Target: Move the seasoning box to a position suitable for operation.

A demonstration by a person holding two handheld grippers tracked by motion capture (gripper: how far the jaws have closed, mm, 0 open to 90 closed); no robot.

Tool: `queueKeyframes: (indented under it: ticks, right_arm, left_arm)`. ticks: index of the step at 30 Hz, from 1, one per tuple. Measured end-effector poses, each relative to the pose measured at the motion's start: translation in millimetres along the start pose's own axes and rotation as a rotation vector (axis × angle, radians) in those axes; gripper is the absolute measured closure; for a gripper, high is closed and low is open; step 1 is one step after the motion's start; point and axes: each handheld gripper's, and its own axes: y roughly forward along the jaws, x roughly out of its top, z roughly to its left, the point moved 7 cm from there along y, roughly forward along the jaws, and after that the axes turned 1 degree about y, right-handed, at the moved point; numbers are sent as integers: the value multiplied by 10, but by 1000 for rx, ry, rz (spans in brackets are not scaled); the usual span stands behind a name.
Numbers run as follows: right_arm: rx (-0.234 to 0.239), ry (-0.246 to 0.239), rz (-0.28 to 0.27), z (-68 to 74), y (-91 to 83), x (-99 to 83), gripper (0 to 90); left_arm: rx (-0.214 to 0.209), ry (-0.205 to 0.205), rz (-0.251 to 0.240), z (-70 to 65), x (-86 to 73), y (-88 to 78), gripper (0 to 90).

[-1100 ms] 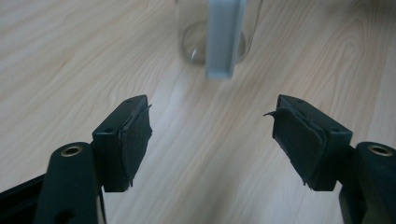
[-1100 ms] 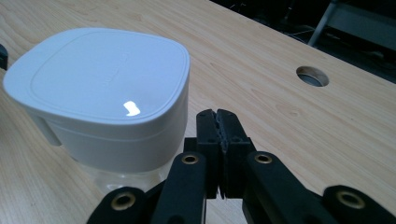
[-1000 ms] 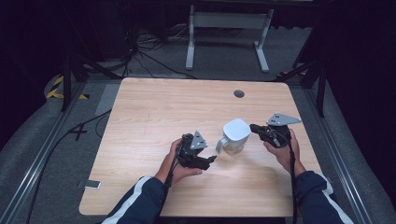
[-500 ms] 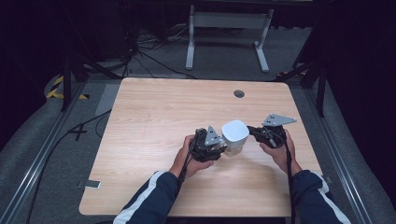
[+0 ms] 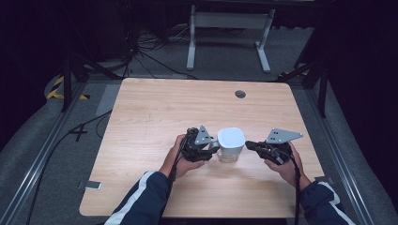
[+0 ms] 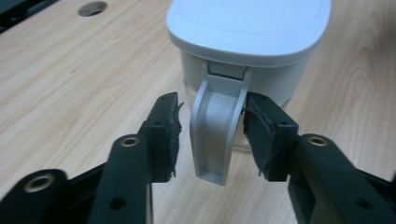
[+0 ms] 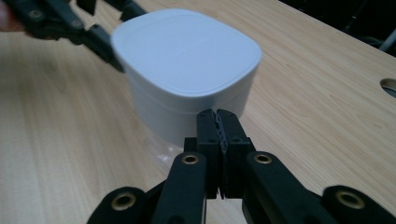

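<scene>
Evenly lit wooden table (image 5: 155,117), dark dim surroundings, soft shadows, slightly soft high view, blurred foreground in tool views

Left tongs (image 6: 210,135) spread wide apart; right tongs (image 7: 219,121) pressed together, both held low.

A light wood-grain tabletop (image 5: 155,117) with rounded corners is seen from above, and a round cable hole (image 5: 240,94) is set near its far edge. A small grey rectangular tag (image 5: 93,185) is stuck at its near left corner. The tabletop is surrounded by grey carpeted floor (image 5: 42,140). Beyond the far edge a white metal stand (image 5: 229,28) with two splayed feet is placed on the floor, and black cables (image 5: 141,51) are strewn to its left. Yellow-and-black hazard tape (image 5: 58,86) is seen at the far left.
</scene>
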Motion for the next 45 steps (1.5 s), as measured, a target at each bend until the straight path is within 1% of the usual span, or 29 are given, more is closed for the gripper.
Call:
queueKeyframes:
  ticks: [1,3,4,6,7,9,10,11,12,14,15,16,17,19,20,22,23,25,26,28,29,31,32,33,36,38,41,43,45]
  right_arm:
    - [10,-5,-2,30,0,4,888]
    - [20,-15,-2,82,13,10,887]
    - [22,-23,-1,99,23,14,886]
    - [25,-29,3,111,27,16,887]
    - [24,-31,4,118,29,19,887]
    - [21,-33,6,115,17,20,887]
    - [18,-34,5,107,13,19,887]
    - [16,-31,6,101,11,17,887]
    - [13,-30,6,92,8,14,886]
    - [9,-25,11,79,9,1,885]
    - [4,-27,16,73,13,-6,885]
    - [2,-24,18,70,15,-11,884]
    - [-1,-23,19,62,14,-15,883]
    - [-1,-25,21,55,10,-20,874]
    - [-2,-23,20,51,8,-23,873]
    - [-4,-20,21,40,2,-28,873]
    - [-6,-21,19,33,0,-27,874]
    - [-6,-18,19,25,-7,-28,874]
    - [-12,-20,16,14,-16,-27,874]
    - [-13,-20,14,8,-24,-25,875]
    - [-14,-18,12,5,-35,-20,875]
    - [-18,-19,4,-4,-61,-1,877]
    - [-23,-22,-2,-11,-68,9,878]
    - [-22,-19,-6,-11,-75,19,881]
    - [-24,-19,-13,-19,-87,44,883]
    - [-26,-20,-17,-23,-96,55,883]
    - [-27,-19,-21,-27,-99,74,883]
    - [-23,-17,-28,-28,-103,96,884]
    - [-22,-18,-38,-20,-107,129,886]
  left_arm:
    - [-6,-15,-17,14,3,-26,537]
    - [20,-23,-22,73,1,-85,526]
    - [15,-41,-40,89,5,-110,522]
    - [16,-47,-48,105,5,-143,510]
    - [2,-52,-64,96,20,-207,510]
    - [2,-34,-78,75,54,-271,563]
    - [7,-20,-81,63,77,-300,614]
    - [22,-4,-83,54,103,-329,637]
    - [26,5,-93,45,138,-358,682]
    - [16,-1,-130,23,220,-403,752]
    - [13,7,-142,8,255,-414,792]
    - [15,23,-144,-2,287,-413,818]
    - [9,20,-151,-32,313,-401,841]
    - [2,46,-151,-61,361,-370,873]
    - [-5,46,-159,-75,381,-352,891]
    - [-16,56,-152,-97,408,-303,895]
    - [-16,56,-152,-97,408,-303,896]
    - [-33,52,-148,-119,421,-253,896]
    - [-23,56,-142,-112,419,-218,896]
    - [-24,50,-137,-113,409,-205,896]
    - [-17,61,-132,-102,401,-195,896]
    - [-8,58,-122,-97,370,-173,897]
    - [-12,51,-119,-101,355,-162,897]
    - [-6,59,-113,-88,339,-151,897]
    - [-14,34,-127,-87,323,-139,898]
    - [-6,48,-127,-80,327,-135,898]
    - [-10,40,-128,-94,328,-130,898]
    - [-6,50,-128,-81,325,-135,898]
    - [-10,34,-136,-85,311,-139,898]
